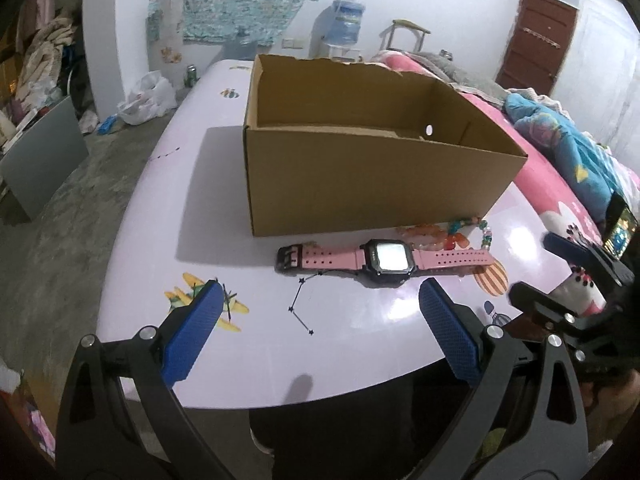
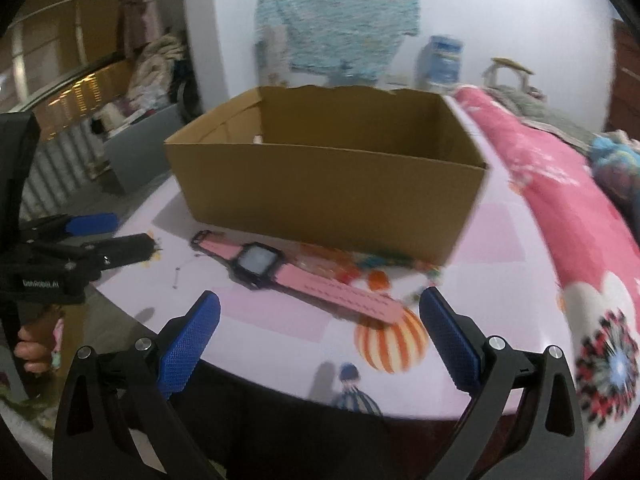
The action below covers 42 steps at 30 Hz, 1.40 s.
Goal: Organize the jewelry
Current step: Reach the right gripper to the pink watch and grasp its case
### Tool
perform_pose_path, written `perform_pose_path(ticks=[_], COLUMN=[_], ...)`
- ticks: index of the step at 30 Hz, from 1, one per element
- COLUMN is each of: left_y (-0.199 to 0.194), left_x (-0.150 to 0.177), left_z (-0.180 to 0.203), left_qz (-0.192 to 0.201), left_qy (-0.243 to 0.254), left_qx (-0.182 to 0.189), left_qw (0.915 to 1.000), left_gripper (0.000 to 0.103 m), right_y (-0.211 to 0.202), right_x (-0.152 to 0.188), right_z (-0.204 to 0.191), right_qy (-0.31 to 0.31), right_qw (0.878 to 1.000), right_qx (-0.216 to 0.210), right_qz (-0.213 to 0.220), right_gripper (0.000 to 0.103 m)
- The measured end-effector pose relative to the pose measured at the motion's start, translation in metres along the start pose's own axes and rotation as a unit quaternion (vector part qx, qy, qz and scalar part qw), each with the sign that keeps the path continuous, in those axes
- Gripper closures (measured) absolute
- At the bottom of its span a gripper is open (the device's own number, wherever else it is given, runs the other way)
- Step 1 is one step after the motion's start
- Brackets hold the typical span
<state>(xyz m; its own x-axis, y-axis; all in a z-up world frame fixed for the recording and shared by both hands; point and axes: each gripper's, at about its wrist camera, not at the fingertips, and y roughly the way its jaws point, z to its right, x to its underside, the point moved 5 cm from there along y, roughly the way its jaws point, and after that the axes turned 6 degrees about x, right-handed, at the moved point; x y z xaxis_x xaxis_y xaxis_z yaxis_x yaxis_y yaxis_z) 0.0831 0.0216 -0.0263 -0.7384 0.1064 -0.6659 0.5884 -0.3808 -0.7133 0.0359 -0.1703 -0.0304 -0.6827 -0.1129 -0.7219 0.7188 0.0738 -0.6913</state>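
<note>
A pink-strapped watch (image 1: 384,260) with a black case lies flat on the lilac table in front of an open cardboard box (image 1: 360,184). Beaded bracelets, orange and multicoloured (image 1: 452,234), lie just behind the watch by the box's front wall. My left gripper (image 1: 320,300) is open and empty, hovering near the table's front edge, short of the watch. My right gripper (image 2: 320,312) is open and empty, just before the watch strap's end (image 2: 360,300). The watch (image 2: 258,262), beads (image 2: 376,268) and box (image 2: 328,188) also show in the right wrist view. The box's floor is hidden.
The table (image 1: 168,216) has cartoon prints and a rounded front edge. Pink bedding (image 2: 560,208) and blue clothes (image 1: 568,148) lie to the right. The other gripper (image 2: 92,244) shows at the left of the right wrist view. Clutter stands on the floor at the left.
</note>
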Motion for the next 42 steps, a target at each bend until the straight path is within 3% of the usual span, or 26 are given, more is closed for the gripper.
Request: perform_pose_path(ticks=[4,11,16,19,24,26,32,36,42], left_y=[0.0,0.006,0.01,0.012,0.014,0.016,0.021,0.028,0.04], left_x=[-0.002,-0.001,-0.001,0.002,0.012,0.015,0.029,0.038,0.05], left_z=[-0.002,-0.01,-0.017,-0.021,-0.017,-0.014,0.005,0.016,0.033], left_qz=[0.017,0.018,0.013,0.008,0.005,0.001,-0.004,-0.014,-0.028], left_qy=[0.008,0.032,0.039,0.045,0.092,0.106,0.174,0.218,0.289], left_qx=[0.004,-0.006,-0.005,-0.001,-0.014,-0.019,-0.04,-0.056,-0.07], left_qw=[0.9998,0.9993,0.9991,0.9989,0.9957,0.9942,0.984,0.9742,0.9544], left_gripper=[0.008,0.009,0.04,0.049,0.052,0.052,0.052,0.052,0.052], right_y=[0.02,0.068,0.09,0.102,0.099,0.096,0.089,0.083,0.082], right_x=[-0.014,-0.02,-0.013,-0.009,-0.003,-0.002,0.002,0.002,0.001], right_z=[-0.022,-0.058,-0.075,-0.076,-0.076,-0.075,-0.076,-0.07,-0.054], right_qy=[-0.051,-0.124,-0.189,-0.219,-0.247,-0.256,-0.267,-0.254,-0.22], right_qw=[0.997,0.986,0.975,0.969,0.963,0.96,0.953,0.947,0.928], right_qx=[-0.051,-0.103,-0.1,-0.084,-0.072,-0.075,-0.105,-0.149,-0.235], right_qz=[0.002,-0.045,-0.064,-0.08,-0.083,-0.086,-0.103,-0.13,-0.187], right_gripper=[0.011,0.027,0.034,0.041,0.053,0.053,0.053,0.053,0.053])
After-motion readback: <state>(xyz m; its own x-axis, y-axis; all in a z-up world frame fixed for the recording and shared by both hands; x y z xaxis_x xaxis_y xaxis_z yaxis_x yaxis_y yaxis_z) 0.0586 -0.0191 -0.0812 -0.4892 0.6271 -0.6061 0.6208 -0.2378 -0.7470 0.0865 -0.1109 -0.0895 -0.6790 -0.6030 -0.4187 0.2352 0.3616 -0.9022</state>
